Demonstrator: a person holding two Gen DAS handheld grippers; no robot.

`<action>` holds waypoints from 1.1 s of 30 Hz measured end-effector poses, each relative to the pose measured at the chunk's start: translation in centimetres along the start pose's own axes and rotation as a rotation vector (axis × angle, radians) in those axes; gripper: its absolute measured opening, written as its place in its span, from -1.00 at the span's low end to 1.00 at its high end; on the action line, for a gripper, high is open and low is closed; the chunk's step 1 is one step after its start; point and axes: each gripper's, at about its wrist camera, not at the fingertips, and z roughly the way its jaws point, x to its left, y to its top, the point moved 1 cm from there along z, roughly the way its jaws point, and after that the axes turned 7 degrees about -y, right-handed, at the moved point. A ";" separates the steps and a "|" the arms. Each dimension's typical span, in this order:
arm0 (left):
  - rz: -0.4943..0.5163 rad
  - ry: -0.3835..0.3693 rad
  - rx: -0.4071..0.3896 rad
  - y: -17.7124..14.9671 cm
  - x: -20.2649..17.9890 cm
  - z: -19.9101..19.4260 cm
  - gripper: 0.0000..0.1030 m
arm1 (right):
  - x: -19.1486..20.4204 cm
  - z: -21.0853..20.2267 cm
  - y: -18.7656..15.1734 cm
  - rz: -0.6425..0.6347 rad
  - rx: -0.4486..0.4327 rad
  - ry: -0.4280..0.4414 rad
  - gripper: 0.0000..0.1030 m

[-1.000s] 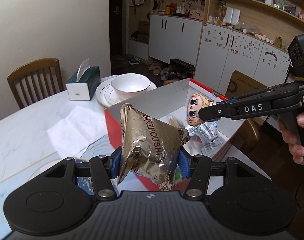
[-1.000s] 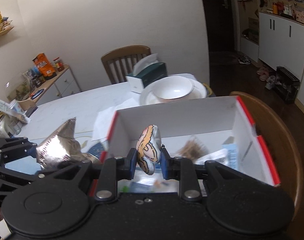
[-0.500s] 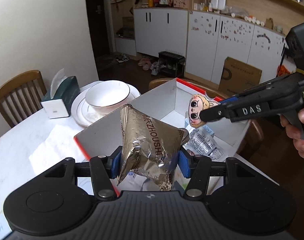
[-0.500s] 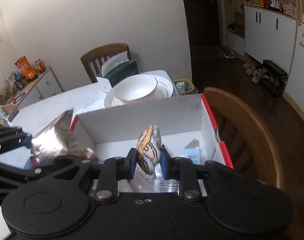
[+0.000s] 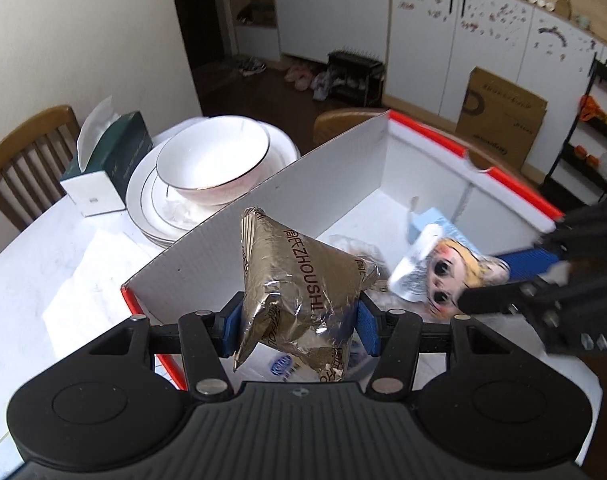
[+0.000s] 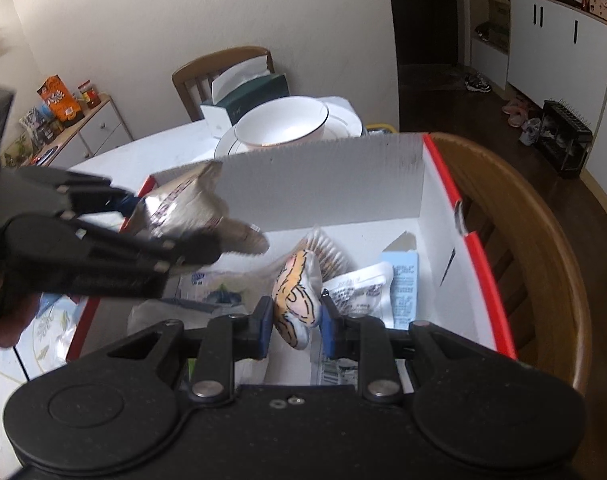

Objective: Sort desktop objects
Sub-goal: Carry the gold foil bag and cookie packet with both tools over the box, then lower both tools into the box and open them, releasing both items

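Observation:
A crinkled gold foil packet (image 5: 299, 292) is pinched between the blue pads of my left gripper (image 5: 297, 326), held above the near corner of the red-edged white cardboard box (image 5: 335, 184). My right gripper (image 6: 294, 322) is shut on a flat cartoon doll-face packet (image 6: 295, 300), which hangs over the box's inside. From the left wrist view the doll-face packet (image 5: 455, 276) and the right gripper (image 5: 543, 292) show at the right, low over the box. From the right wrist view the left gripper (image 6: 207, 236) and the foil packet (image 6: 183, 204) come in from the left. Several packets (image 6: 383, 288) lie in the box.
A white bowl (image 5: 211, 160) on stacked plates and a green tissue box (image 5: 111, 160) stand on the white table (image 5: 55, 272) behind the box. One wooden chair (image 6: 535, 240) sits right of the box, another (image 5: 19, 160) beyond the table. A hand (image 6: 7, 320) holds the left gripper.
Both grippers have come forward and down over the box, still shut on their packets. The left one travelled farther; the doll-face packet now hangs lower inside the box.

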 end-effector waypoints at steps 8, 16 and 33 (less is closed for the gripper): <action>0.007 0.005 0.084 0.7 0.4 2.6 0.06 | 0.3 1.3 -0.7 -0.037 0.048 -0.008 -0.55; -0.030 -0.024 0.169 0.5 0.8 4.5 0.08 | 0.6 2.4 -1.4 -0.085 0.086 -0.014 -0.55; -0.059 -0.053 0.134 -0.3 0.2 3.3 0.48 | 0.0 2.4 -1.3 -0.086 0.082 -0.015 -0.11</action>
